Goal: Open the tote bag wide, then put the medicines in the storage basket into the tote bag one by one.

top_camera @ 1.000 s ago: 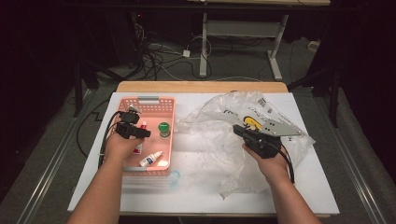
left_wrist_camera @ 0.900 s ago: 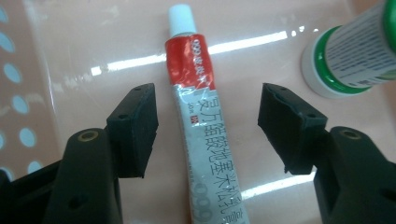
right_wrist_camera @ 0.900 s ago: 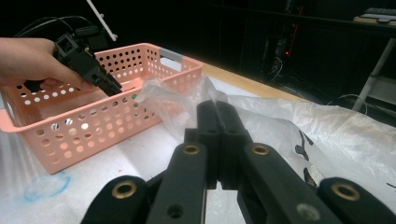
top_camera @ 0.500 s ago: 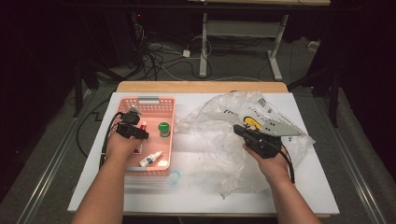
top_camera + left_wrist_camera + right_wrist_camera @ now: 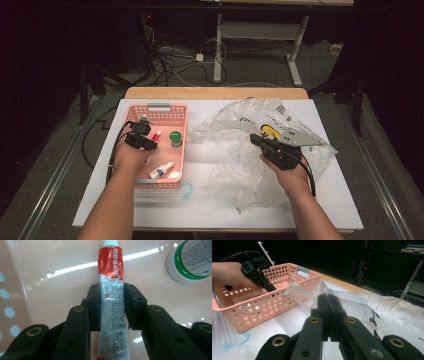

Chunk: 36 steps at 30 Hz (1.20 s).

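Left edge of the bench: I see a bare white strip between the bench edge and the pink basket; it is narrow, with little room to move there.
Left tongs: I hold them inside the basket, near its left wall. In the left gripper view the left tongs have just been closing, and both pads now press the sides of the red and silver tube.
Tube: it lies flat on the basket floor, cap away from me, between the two pads. In the high view its red end comes out just beyond the tongs.
Room in the basket: the green-capped jar stands just right of the tube, apart from it. The small white bottle lies near the front wall. The far part of the floor is free.
Middle of the bench: the crumpled clear plastic bag starts just beside the right wall of the basket.
Right tongs: pressed together. They rest over the bag; if they pinch the film I cannot tell.
Right edge: the bag reaches near the bench's right edge; the front strip is open.
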### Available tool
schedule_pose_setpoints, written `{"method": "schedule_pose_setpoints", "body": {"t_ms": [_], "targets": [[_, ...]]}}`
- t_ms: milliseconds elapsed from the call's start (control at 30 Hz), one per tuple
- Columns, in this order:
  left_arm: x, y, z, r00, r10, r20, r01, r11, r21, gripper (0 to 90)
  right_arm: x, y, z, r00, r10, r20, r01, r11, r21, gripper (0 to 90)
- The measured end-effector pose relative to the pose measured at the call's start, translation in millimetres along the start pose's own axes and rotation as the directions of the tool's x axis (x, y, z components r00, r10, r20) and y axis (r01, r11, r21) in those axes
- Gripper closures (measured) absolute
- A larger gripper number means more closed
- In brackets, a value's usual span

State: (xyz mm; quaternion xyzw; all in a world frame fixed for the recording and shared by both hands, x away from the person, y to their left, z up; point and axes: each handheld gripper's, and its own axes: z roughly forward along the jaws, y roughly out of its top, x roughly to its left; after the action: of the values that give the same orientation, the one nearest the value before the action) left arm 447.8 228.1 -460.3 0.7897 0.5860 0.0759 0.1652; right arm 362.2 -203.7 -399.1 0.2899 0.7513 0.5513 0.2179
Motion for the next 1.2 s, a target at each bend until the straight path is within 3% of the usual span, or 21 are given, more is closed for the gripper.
{"method": "schedule_pose_setpoints", "body": {"t_ms": [333,700,767,967,1200], "targets": [[2.0,0.3,-2.4,0.9997,0.006,0.025,-0.006,1.0,0.001,67.9,-0.5,-0.3,0.9,1.0,-0.004,0.007,0.004,1.0,0.004,90.0],[2.5,-3.5,-19.7,0.9996,0.001,0.028,0.001,0.9969,-0.078,67.9,-1.4,-1.1,-0.5,1.0,0.002,0.005,-0.002,1.0,-0.003,90.0],[3.3,-4.2,-23.3,0.9986,0.001,0.053,0.004,0.9958,-0.091,67.9,-1.0,-0.2,-1.5,1.0,0.004,0.008,-0.004,1.0,-0.002,90.0],[0.8,-10.8,-36.4,0.9973,0.023,0.07,-0.013,0.9909,-0.134,67.8,-0.2,-0.1,-1.3,0.9999,-0.002,0.01,0.002,1.0,0.0,90.0],[-5.0,-24.4,-53.6,0.9933,0.042,0.108,-0.018,0.9773,-0.211,67.8,2.1,-1.8,0.7,1.0,-0.009,-0.004,0.009,1.0,0.004,90.0]]}}
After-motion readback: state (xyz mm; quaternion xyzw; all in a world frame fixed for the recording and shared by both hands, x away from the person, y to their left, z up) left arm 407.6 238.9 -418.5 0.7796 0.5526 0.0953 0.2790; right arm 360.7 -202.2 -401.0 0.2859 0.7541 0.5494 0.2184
